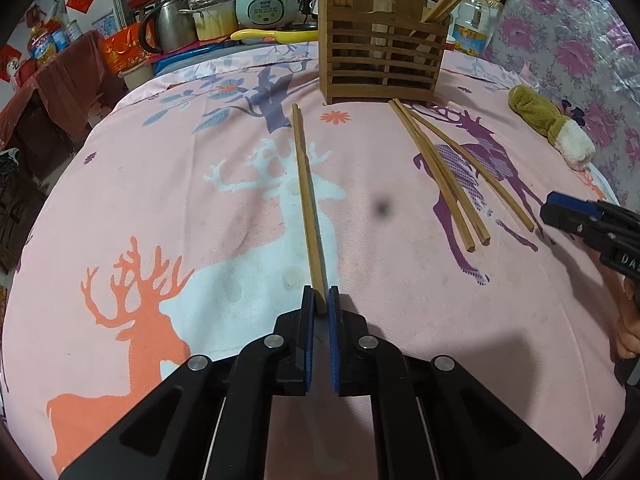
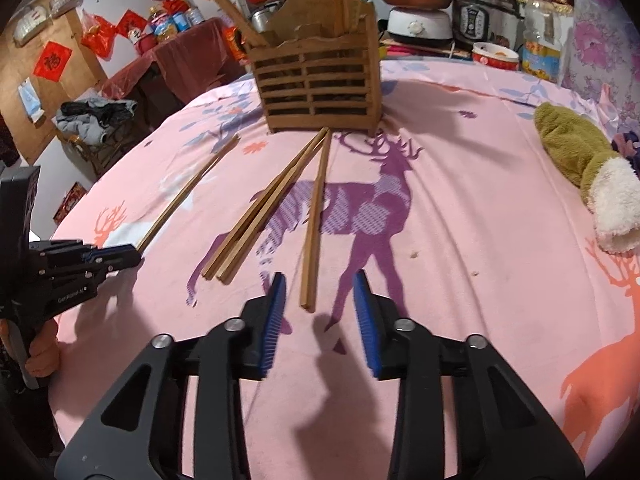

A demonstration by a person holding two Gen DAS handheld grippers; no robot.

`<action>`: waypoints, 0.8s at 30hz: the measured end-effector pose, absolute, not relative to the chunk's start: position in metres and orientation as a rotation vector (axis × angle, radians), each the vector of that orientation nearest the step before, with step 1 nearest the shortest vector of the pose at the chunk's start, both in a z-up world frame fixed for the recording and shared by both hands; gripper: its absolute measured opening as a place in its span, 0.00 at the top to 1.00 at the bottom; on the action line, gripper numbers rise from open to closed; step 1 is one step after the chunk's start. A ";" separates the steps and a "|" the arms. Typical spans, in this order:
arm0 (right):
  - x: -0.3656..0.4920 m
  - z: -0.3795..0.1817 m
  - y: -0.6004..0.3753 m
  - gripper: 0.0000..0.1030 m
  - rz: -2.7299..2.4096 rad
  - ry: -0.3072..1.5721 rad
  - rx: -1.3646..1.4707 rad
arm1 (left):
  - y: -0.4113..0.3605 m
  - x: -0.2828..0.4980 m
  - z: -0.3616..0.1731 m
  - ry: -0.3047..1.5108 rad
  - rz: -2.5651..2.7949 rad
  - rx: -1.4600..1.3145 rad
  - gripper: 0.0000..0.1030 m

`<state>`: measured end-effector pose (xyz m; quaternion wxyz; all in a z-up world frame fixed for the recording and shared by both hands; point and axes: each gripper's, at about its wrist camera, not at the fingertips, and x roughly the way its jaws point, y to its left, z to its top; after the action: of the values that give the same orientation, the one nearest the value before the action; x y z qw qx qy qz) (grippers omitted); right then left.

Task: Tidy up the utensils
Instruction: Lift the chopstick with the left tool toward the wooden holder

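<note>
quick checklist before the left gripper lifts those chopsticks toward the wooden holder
1. Left gripper shut on the chopstick pair: ok, pads meet the near end.
2. Both sticks caught: cannot tell, they overlap at the pads.
3. Wooden holder upright: ok.
4. Room in the holder: cannot tell; chopsticks already stand in both ends.
5. Right gripper out of the way: ok, open over a single chopstick, off to the side.
6. Three loose chopsticks clear of the lift path: ok, lying apart to the right.
</note>
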<state>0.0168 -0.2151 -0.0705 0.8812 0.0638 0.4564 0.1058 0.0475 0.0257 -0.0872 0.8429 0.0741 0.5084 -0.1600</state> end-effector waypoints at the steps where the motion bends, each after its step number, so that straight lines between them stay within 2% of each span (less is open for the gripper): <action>1: 0.017 -0.072 -0.212 0.72 0.225 0.957 0.123 | 0.025 0.047 -0.087 1.073 -0.337 0.159 0.93; 6: 0.017 -0.080 -0.202 0.74 0.227 0.986 0.066 | 0.023 0.045 -0.088 1.062 -0.323 0.191 0.88; 7: 0.018 -0.083 -0.200 0.74 0.223 0.995 0.052 | 0.023 0.045 -0.088 1.060 -0.313 0.197 0.80; 8: 0.018 -0.086 -0.198 0.75 0.215 1.006 0.035 | 0.023 0.045 -0.088 1.059 -0.300 0.202 0.67; 10: 0.018 -0.086 -0.196 0.79 0.215 1.001 0.025 | 0.026 0.047 -0.089 1.060 -0.271 0.199 0.59; 11: 0.018 -0.087 -0.197 0.83 0.218 1.005 0.028 | 0.028 0.048 -0.089 1.066 -0.276 0.184 0.59; 12: 0.018 -0.087 -0.198 0.93 0.216 1.004 0.032 | 0.030 0.049 -0.089 1.069 -0.280 0.176 0.59; 13: 0.018 -0.087 -0.199 0.94 0.223 1.006 0.040 | 0.029 0.049 -0.089 1.068 -0.281 0.178 0.59; 15: 0.018 -0.087 -0.198 0.94 0.222 1.004 0.036 | 0.027 0.047 -0.088 1.064 -0.297 0.185 0.68; 17: 0.018 -0.087 -0.197 0.94 0.221 1.003 0.033 | 0.023 0.044 -0.088 1.059 -0.324 0.199 0.84; 19: 0.018 -0.086 -0.197 0.94 0.221 1.001 0.035 | 0.019 0.041 -0.087 1.053 -0.340 0.217 0.93; 24: 0.015 -0.079 -0.196 0.94 0.216 0.969 0.027 | 0.019 0.040 -0.086 1.048 -0.350 0.212 0.94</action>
<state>0.0150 -0.1959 -0.0791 0.8792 0.0132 0.4648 0.1035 0.0397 0.0187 -0.0856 0.8458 0.1006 0.4970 -0.1658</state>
